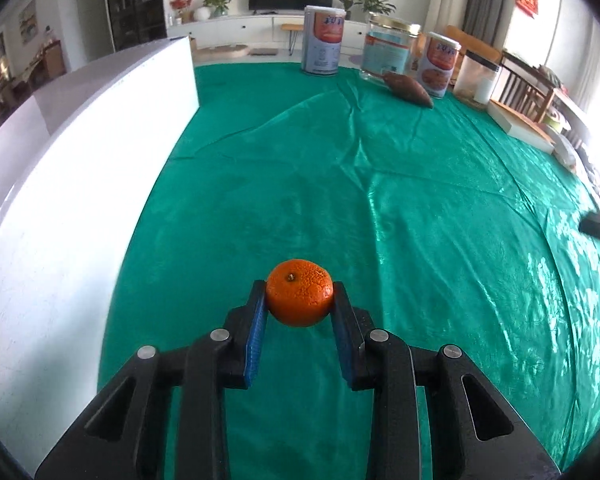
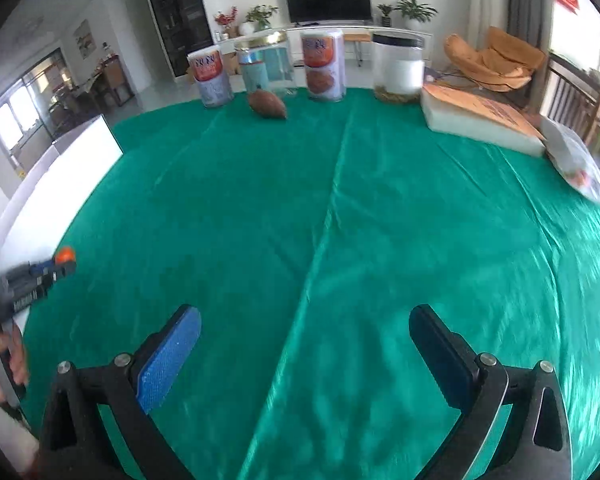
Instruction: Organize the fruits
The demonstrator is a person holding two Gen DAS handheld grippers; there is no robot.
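Your left hand-held gripper point(image 1: 300, 300) is clamped on the small round orange mandarin point(image 1: 299, 292), blue pads squeezing its sides, stem up, lifted clear of the green-clothed bench point(image 1: 380, 200). It sits near you, just right of the big white box point(image 1: 80, 200), likely where the fruit goes. Your right hand-held gripper point(image 2: 304, 340) hangs with jaws wide apart, nothing between them, free for the next pick. The brown oblong sweet potato point(image 2: 267, 105) lies far off, by the tins and jars point(image 2: 324, 66).
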